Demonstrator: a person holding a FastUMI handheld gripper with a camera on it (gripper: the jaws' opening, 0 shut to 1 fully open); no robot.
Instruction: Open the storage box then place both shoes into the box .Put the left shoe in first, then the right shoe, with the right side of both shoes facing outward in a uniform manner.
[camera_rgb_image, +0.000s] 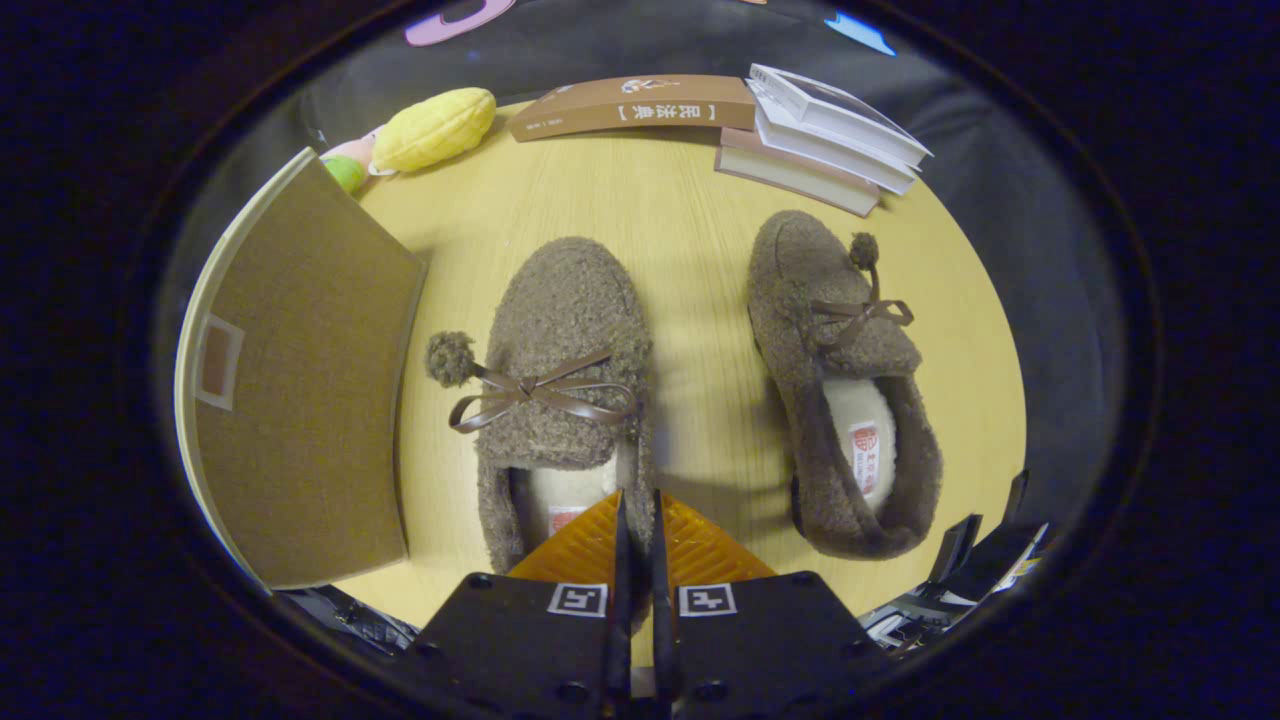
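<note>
Two fuzzy brown slippers with ribbon bows lie on the round wooden table (690, 250), toes pointing away from me. The left-hand slipper (565, 340) reaches back to my fingers. My gripper (640, 510) has its fingers nearly together, pinching the right side of that slipper's heel collar. The other slipper (840, 380) lies apart to the right, its pale insole showing. The storage box (300, 370) stands left of the held slipper, showing a brown panel with a pale rim and a small tab.
Beyond the slippers, a brown book (635, 105) and a stack of white books (830, 140) lie at the table's far edge. A yellow plush toy (435, 128) and a green one (345, 172) sit behind the box. Black gear (975, 560) lies near right.
</note>
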